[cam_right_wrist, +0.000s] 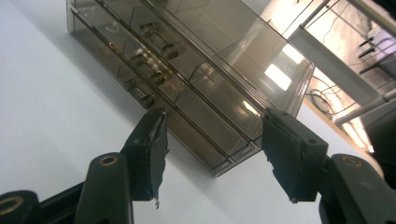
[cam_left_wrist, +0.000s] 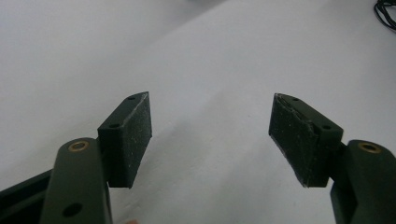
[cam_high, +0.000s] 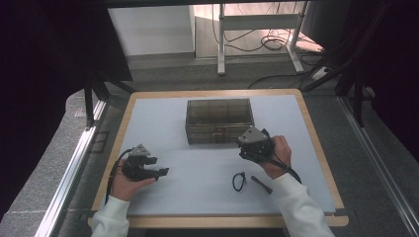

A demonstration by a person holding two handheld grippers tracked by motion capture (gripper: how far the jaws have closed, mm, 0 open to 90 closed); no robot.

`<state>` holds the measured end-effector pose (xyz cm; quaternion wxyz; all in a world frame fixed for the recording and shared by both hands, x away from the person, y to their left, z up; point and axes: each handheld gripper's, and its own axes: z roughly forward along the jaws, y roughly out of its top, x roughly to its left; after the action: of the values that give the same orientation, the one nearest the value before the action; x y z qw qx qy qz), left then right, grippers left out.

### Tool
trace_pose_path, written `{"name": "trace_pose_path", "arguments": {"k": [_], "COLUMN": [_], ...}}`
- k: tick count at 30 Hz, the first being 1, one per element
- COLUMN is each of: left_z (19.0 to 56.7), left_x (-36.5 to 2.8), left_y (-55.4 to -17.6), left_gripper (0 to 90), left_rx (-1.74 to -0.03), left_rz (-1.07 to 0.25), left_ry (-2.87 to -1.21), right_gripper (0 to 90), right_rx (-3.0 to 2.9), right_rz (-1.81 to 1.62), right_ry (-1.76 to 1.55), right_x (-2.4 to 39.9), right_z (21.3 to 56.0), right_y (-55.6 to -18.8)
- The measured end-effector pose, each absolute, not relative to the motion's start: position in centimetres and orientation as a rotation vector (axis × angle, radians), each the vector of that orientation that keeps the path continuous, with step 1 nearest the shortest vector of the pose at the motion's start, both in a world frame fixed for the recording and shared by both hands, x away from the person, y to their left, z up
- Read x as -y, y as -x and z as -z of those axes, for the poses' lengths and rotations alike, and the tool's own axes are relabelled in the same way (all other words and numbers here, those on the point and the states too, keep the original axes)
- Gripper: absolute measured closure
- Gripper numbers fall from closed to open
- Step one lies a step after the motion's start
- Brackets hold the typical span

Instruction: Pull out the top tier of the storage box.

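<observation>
A smoky see-through drawer box (cam_high: 220, 120) stands at the middle of the white mat (cam_high: 197, 168). My right gripper (cam_high: 245, 140) sits just off the box's front right corner and points at it. In the right gripper view the gripper (cam_right_wrist: 212, 149) is open, and the box (cam_right_wrist: 187, 70) with its small drawer handles lies beyond the pads, untouched. My left gripper (cam_high: 159, 167) rests at the mat's front left, pointing right. In the left gripper view it (cam_left_wrist: 210, 135) stands open over bare mat with nothing between its pads.
A thin black loop (cam_high: 239, 181) and a short black stick (cam_high: 261, 183) lie on the mat near my right wrist. The loop's edge (cam_left_wrist: 385, 11) shows at the top right of the left gripper view. A wooden rim (cam_high: 316, 143) frames the table.
</observation>
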<state>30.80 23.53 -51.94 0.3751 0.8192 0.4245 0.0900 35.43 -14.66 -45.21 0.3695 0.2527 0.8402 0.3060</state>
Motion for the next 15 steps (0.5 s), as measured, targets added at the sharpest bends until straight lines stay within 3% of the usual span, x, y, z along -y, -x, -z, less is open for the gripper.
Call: {"name": "trace_pose_path", "arguments": {"k": [15], "left_z": [52.0], "left_x": [-23.6], "left_y": [-30.9], "left_gripper": [30.5], "left_rx": [-1.09], "left_rz": [-0.229], "left_ry": [-2.095], "right_gripper": [42.1], "right_rx": [-2.14], "right_rz": [-0.71], "right_ry": [-0.582], "right_x": [13.4], "right_z": [46.0], "right_y": [-35.5]}}
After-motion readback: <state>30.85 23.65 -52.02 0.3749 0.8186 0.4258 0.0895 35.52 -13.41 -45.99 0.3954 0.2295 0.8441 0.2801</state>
